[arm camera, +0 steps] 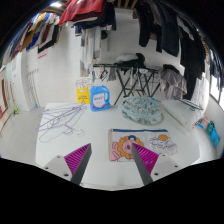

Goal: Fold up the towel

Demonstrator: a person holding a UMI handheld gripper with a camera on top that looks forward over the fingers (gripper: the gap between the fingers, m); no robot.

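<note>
A small printed towel (140, 143) with an orange and pink cartoon picture lies flat on the white table (60, 150), just ahead of my right finger. My gripper (112, 168) is open and empty, with its magenta pads (80, 158) spread wide above the table's near part. The right finger's tip overlaps the towel's near edge in the view; I cannot tell whether it touches it. The left finger is over bare table.
White hangers (62, 122) lie at the left. A blue box (99, 96) and a white packet (83, 91) stand at the back. A patterned cloth bundle (140, 106) lies beyond the towel. A folding stand (130, 75) and hanging clothes (160, 25) are behind.
</note>
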